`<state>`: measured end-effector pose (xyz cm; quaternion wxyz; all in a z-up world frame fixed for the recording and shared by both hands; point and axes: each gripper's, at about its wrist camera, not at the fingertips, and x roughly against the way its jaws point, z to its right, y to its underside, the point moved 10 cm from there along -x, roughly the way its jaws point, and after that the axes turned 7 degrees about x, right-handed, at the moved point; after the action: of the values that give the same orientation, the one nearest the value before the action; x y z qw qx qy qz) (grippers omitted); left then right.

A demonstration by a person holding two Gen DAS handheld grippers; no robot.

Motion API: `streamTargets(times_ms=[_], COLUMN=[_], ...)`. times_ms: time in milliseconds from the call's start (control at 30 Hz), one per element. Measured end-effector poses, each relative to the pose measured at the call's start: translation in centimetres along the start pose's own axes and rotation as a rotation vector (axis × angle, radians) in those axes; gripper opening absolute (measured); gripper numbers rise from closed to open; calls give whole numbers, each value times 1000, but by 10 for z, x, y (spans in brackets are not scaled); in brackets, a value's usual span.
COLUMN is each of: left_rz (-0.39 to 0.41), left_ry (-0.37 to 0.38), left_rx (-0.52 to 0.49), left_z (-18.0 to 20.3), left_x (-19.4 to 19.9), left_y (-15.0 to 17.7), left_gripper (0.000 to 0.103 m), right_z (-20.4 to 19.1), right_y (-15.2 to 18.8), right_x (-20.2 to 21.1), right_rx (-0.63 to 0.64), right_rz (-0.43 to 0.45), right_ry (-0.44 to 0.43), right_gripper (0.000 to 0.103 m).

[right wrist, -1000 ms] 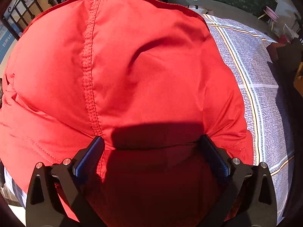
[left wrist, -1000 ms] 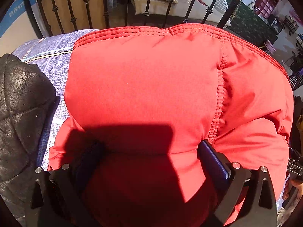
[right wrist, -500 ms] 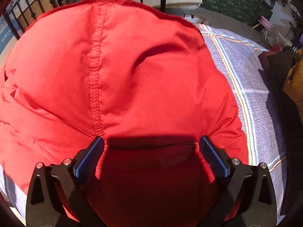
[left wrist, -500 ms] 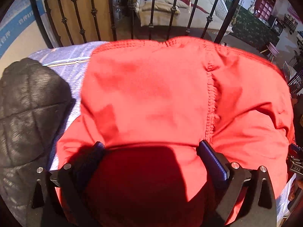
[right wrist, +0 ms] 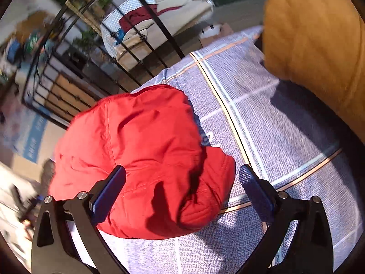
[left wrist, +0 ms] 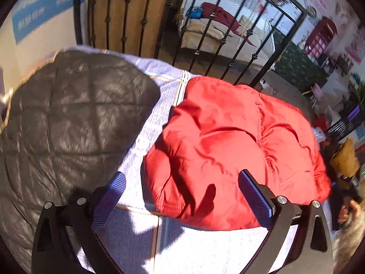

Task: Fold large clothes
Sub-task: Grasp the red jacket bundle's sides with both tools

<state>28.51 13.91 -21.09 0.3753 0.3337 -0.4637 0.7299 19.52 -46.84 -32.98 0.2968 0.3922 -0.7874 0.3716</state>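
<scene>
Red jacket (left wrist: 228, 141): folded bundle ahead of both tongs, left (left wrist: 182, 196) and right (right wrist: 182, 189), spread, empty. Next: fetch yellow garment (right wrist: 314, 45), probably.

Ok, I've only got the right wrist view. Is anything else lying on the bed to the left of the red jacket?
Observer: Yes, a black quilted jacket lies left of the red jacket.
Operator: Are they touching?
Observer: No, a strip of bedsheet shows between them.
Operator: And the left gripper?
Observer: The left gripper is open and holds nothing.
</scene>
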Motion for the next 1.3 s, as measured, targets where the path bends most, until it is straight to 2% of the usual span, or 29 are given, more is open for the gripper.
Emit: streamTargets(times_ms=[67, 200, 333, 367, 433, 500, 733, 867, 1167, 1300], left_rz=[-34, -70, -121, -133, -119, -105, -166, -212, -212, -201], left_ry=[48, 77, 187, 175, 92, 98, 189, 274, 227, 196], left_rx=[68, 126, 201, 190, 143, 121, 184, 280, 235, 231], left_z=[-12, -21, -11, -10, -14, -12, -22, -26, -7, 1], left_x=[-8, -24, -42, -49, -61, -65, -74, -94, -116, -119], left_y=[-1, 6, 10, 10, 8, 5, 16, 16, -4, -4], left_gripper=[97, 97, 97, 97, 98, 98, 98, 99, 99, 96], right_z=[7, 10, 22, 22, 21, 19, 22, 20, 6, 1], right_y=[1, 8, 15, 18, 19, 17, 24, 22, 14, 11], right_x=[-12, -44, -73, -80, -86, -89, -82, -89, -108, -112], right_rx=[-40, -52, -178, -198, -209, -227, -188, -173, -200, -197], right_rz=[-37, -113, -141, -153, -151, -146, -226, -257, -239, -247], right_ry=[-45, -86, -153, -164, -191, -223, -295, -276, -344, -314], right_gripper=[98, 98, 98, 98, 99, 99, 99, 99, 99, 99])
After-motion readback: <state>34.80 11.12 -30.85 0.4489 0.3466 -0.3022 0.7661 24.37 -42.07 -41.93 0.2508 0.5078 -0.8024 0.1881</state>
